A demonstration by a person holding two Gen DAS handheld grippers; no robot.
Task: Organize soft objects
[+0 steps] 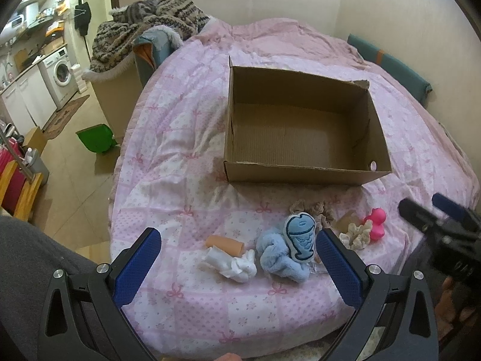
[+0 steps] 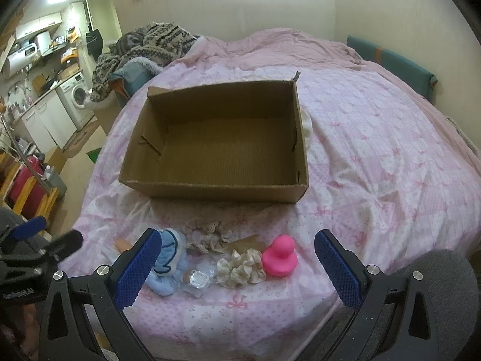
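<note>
Left hand-held gripper (image 1: 237, 251): blue-padded fingers spread wide apart, nothing between them, hovering above the near edge of the bed covered with a pink-and-white patchwork quilt (image 1: 192, 180). Right hand-held gripper (image 2: 236, 255): jaws likewise spread wide, empty, hovering above the same edge a little further right.

Open brown cardboard box (image 1: 303, 168), flaps off, resting on the quilt toward the middle of the bed, nothing inside.

In a loose row on the quilt between box and grippers:
- Short peach-coloured cylinder (image 1: 225, 243) at the left end, touching a crumpled white cloth bundle (image 1: 230, 263) just in front of it.
- Fluffy light-blue plush toy (image 1: 278, 255) beside the white bundle, with a blue embroidered fish-shaped cushion (image 1: 300, 236) propped against it.
- Clear crinkled plastic wrapper (image 2: 198, 278) just right of the blue plush.
- Beige crocheted lace scrunchie (image 2: 207, 236) further back, nearer the box.
- Scrap of brown cardboard (image 2: 248, 242) beside the lace piece.
- Cream ruffled fabric scrunchie (image 2: 240, 267) in front of that scrap.
- Bright pink rubber duck (image 2: 279, 257) at the right end, touching the cream scrunchie.

Far left, off the bed: knitted patterned blanket (image 1: 144, 30) heaped over a chair, white washing machine (image 1: 61, 73) beyond, green plastic dustpan (image 1: 96, 138) on the floor.
</note>
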